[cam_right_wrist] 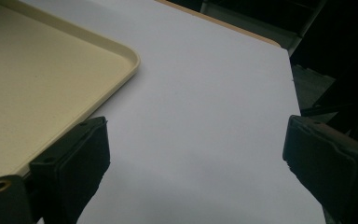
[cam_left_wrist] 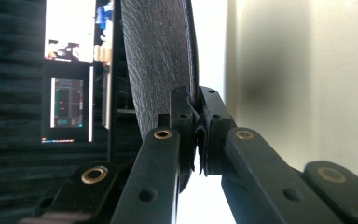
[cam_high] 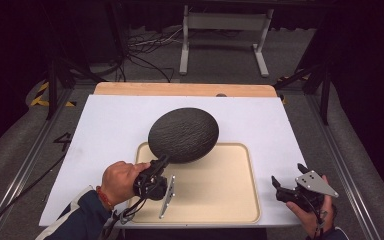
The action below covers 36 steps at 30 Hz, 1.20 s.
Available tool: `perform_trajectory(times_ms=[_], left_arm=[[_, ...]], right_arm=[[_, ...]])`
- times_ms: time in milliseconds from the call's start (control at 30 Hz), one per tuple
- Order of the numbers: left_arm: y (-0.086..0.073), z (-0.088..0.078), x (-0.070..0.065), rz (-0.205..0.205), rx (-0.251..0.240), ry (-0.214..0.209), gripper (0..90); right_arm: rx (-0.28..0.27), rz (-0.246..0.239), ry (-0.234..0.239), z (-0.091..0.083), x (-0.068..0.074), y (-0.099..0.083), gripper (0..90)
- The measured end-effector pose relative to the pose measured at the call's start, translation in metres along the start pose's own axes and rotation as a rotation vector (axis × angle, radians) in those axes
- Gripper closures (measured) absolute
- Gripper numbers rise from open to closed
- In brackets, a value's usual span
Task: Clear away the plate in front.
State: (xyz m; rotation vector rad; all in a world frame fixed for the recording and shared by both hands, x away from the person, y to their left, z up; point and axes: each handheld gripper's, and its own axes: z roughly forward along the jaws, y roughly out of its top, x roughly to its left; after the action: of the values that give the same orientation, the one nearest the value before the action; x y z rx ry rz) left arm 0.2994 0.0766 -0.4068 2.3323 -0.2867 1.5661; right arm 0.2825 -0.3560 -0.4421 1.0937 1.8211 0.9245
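There is one cream rectangular plastic tray [cam_high: 215, 200], one dark grey round slate-textured plate [cam_high: 183, 134] and two hand-held black grippers, all on a white sheet [cam_high: 105, 130] that covers a wooden table [cam_high: 180, 89]. The tray sits at the near middle of the sheet, and its bare floor carries nothing resting flat. The round plate is tilted up on edge over the tray's far left corner, its upper part reaching past the tray's far rim above the sheet. The left gripper [cam_high: 161, 162] comes in over the tray's left rim and is clamped on the plate's lower left edge; in the left gripper view its two jaws pinch the thin rim of the plate [cam_left_wrist: 161, 60] between them [cam_left_wrist: 198, 122]. The right gripper [cam_high: 287, 179] is held just beyond the tray's near right corner, over the sheet [cam_right_wrist: 205, 107], with its jaws spread wide and nothing between them [cam_right_wrist: 196, 154], the tray's rounded corner [cam_right_wrist: 121, 51] beside its left jaw.
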Motion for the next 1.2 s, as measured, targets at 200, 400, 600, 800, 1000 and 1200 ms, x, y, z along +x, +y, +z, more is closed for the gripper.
perform_trajectory(times_ms=[200,400,600,800,1000,1200], left_arm=[[0.006,-0.008,-0.016,0.027,-0.014,-0.030,86.2],[0.011,-0.015,-0.029,0.045,-0.039,-0.056,86.1],[0.016,-0.019,-0.043,0.061,-0.067,-0.102,85.9],[0.019,-0.019,-0.054,0.085,-0.075,-0.141,84.9],[0.021,-0.015,-0.058,0.119,-0.086,-0.144,84.8],[0.020,-0.014,-0.057,0.111,-0.101,-0.191,86.0]], right_arm=[[-0.001,0.004,-0.001,-0.001,-0.001,0.000,7.4],[0.000,0.002,-0.001,0.000,-0.001,0.000,7.4],[0.001,0.003,-0.001,0.000,-0.001,0.000,7.4],[0.002,0.003,0.000,0.000,-0.001,-0.001,7.5],[0.002,0.001,-0.001,0.000,-0.001,0.000,7.5],[0.002,0.004,-0.001,0.000,-0.001,-0.001,7.5]])
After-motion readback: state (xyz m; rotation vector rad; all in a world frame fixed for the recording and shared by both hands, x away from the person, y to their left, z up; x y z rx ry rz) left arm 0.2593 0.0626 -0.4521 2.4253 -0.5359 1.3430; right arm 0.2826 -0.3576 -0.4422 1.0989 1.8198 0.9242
